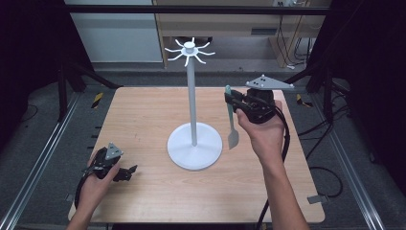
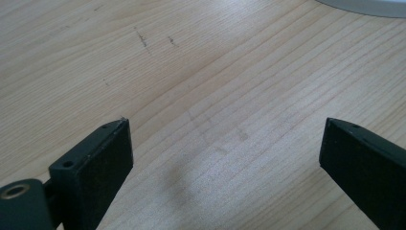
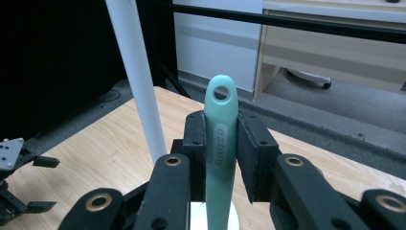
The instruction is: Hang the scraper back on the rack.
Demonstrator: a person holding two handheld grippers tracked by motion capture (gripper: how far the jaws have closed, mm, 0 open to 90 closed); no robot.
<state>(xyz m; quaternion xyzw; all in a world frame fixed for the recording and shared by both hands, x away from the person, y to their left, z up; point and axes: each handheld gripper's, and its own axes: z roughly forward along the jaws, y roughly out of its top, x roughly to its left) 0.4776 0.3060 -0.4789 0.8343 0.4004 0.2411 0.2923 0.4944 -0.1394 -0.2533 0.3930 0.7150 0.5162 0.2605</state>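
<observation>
Spatula: pale green silicone, hung upright with the blade down, clear of the bench, just right of the white stand's pole
Right gripper: fingers closed narrow on the spatula handle, pads pressing both flat sides (hanging hole at the top stood free above them)
Left gripper: low over the bench at front left, fingers wide apart, nothing between them
Stand: round base on the bench, ring of hooks at the top, well above the spatula's hole
Risk, slip: the grip sat on a smooth tapered handle; a tilt on the way up could have let it slide or pivot in the pads
Risk, knock: the blade hung close beside the pole; a sideways swing could have struck it and rocked the stand, which nothing steadied
Risk, miss: the hole was small and the hooks thin; a poor approach angle could have pushed the handle off a hook
</observation>
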